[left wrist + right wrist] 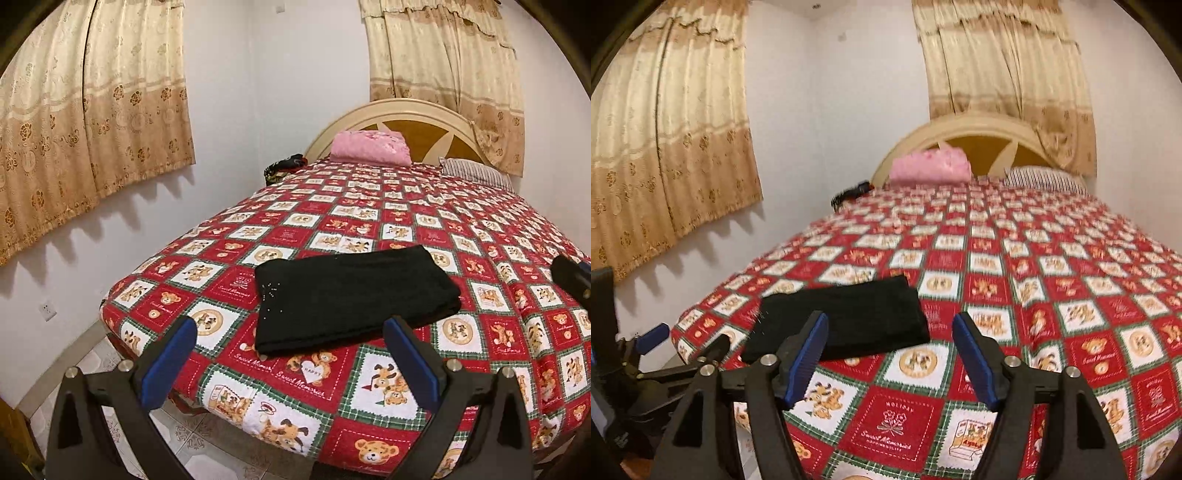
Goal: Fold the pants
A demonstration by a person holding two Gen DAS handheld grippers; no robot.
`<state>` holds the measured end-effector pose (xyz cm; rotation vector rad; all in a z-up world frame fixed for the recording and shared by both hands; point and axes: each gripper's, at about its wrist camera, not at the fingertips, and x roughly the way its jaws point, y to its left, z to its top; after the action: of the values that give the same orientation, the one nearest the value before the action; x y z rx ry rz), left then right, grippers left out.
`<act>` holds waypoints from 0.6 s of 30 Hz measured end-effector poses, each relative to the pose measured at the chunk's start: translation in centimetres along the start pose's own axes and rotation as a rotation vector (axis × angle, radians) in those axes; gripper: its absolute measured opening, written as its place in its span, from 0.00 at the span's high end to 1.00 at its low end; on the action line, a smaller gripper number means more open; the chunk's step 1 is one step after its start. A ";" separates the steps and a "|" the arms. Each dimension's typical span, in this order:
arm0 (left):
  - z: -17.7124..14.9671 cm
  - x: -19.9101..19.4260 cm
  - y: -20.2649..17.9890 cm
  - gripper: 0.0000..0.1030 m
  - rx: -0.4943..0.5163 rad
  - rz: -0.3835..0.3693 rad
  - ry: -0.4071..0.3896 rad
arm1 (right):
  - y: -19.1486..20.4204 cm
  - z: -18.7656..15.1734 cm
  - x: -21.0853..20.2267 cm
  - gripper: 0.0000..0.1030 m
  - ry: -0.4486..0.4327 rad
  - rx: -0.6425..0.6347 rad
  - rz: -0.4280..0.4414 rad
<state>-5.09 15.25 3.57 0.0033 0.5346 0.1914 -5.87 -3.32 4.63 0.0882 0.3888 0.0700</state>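
Observation:
The black pants [354,295] lie folded into a flat rectangle on the red teddy-bear bedspread [406,229], near the bed's foot corner. My left gripper [290,325] hovers in front of them, open, its blue pads [173,365] wide apart and holding nothing. In the right wrist view the pants [849,321] sit to the left of centre. My right gripper [891,317] is open over the bedspread [1034,295] just right of the pants, with nothing between its pads. The left gripper [685,341] shows at that view's left edge.
A pink folded blanket [371,147] and a striped pillow [476,171] lie by the headboard [402,110]. A dark patterned item [282,168] sits at the bed's far left corner. Curtains [92,129] hang on the white wall. Tiled floor [110,369] runs beside the bed.

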 end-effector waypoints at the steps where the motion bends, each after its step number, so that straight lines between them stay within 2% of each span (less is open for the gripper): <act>1: -0.1 -0.2 -0.1 0.00 -0.001 0.002 0.004 | 0.1 0.1 -0.3 0.30 -0.011 -0.005 -0.003; 10: -0.1 -1.8 -0.6 0.00 0.019 0.021 -0.035 | 0.0 0.1 -1.1 0.29 -0.038 -0.004 -0.024; 18: 0.0 -1.8 -0.7 0.00 0.025 0.023 -0.030 | -0.3 0.0 -1.5 0.29 -0.047 0.008 -0.028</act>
<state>-6.52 14.23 4.44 0.0364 0.5075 0.2070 -7.25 -3.71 5.17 0.0925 0.3430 0.0391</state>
